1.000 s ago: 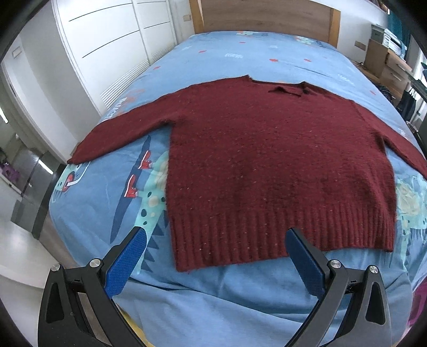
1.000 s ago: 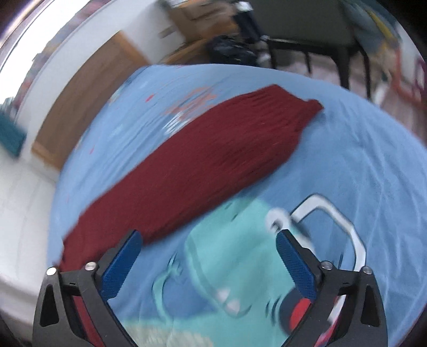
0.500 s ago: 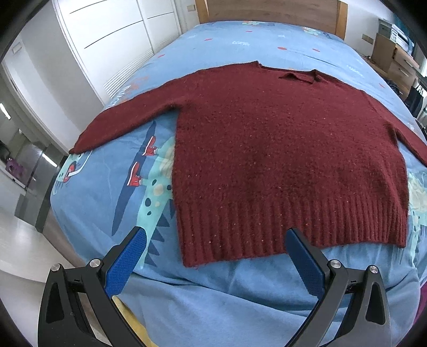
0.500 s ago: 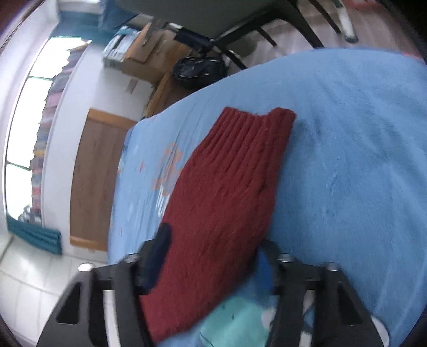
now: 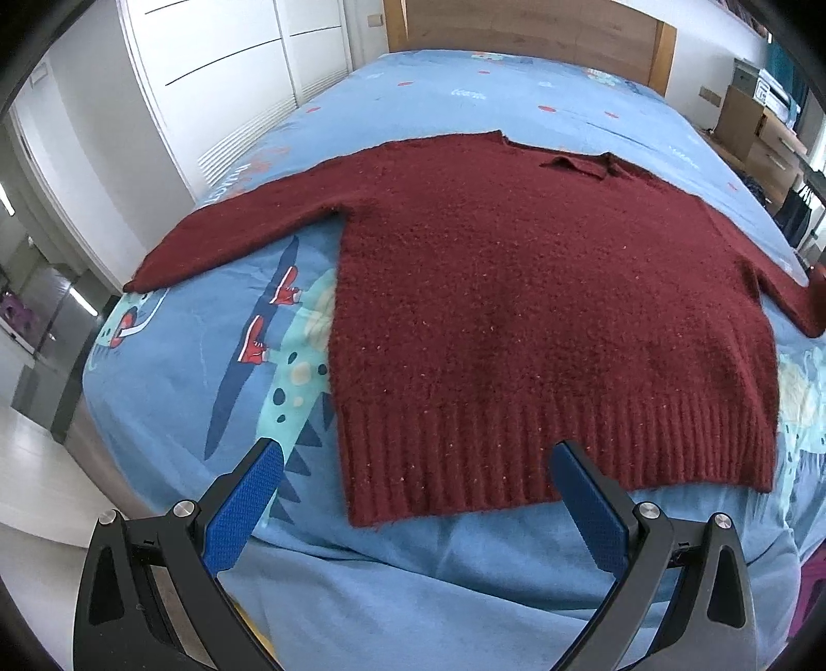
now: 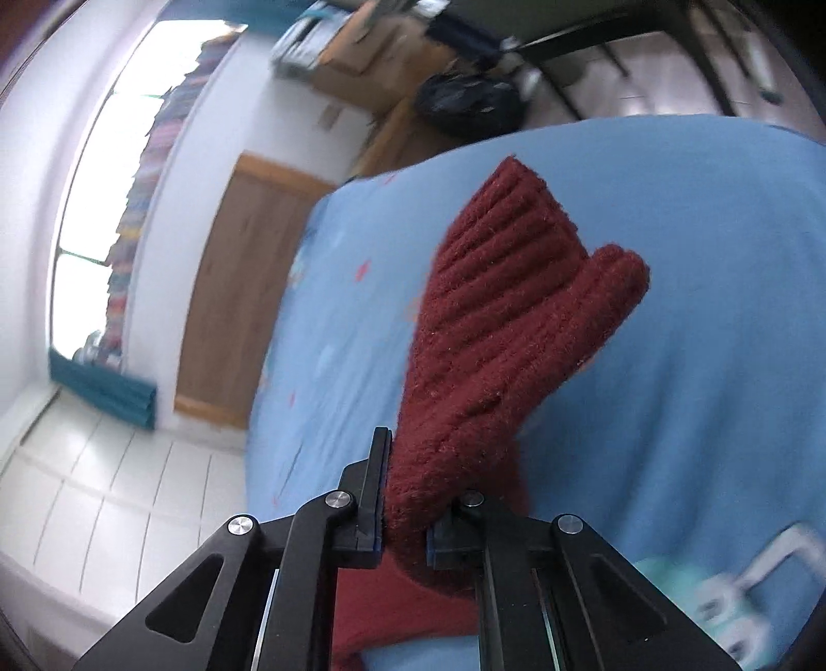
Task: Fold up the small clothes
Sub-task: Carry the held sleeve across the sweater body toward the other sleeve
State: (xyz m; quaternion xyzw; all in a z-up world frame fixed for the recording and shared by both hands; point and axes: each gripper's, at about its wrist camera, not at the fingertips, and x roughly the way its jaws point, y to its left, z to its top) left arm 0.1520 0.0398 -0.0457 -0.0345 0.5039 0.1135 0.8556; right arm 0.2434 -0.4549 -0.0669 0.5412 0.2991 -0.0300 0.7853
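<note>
Dark red knit covers most of the left wrist view: a sweater (image 5: 547,309) lies flat and face up on a blue bedsheet (image 5: 413,562) printed with cartoon dinosaurs, its ribbed hem toward the camera and its collar toward the wooden headboard (image 5: 526,31). One sleeve stretches out to the bed's edge near the white wardrobe (image 5: 232,77); the other runs off toward the opposite side of the picture. The left gripper (image 5: 413,495) hovers just above the near edge of the bed with its blue-padded jaws spread wide, nothing between them, the hem's lower corner lying beyond the gap. In the right wrist view the right gripper (image 6: 405,521) has its jaws pressed narrowly together on the ribbed sleeve cuff (image 6: 511,320), which stands lifted off the sheet, bunched at the pinch and fanning outward beyond it. That view is motion-blurred, and cardboard boxes (image 6: 361,57) show against the far wall.
</note>
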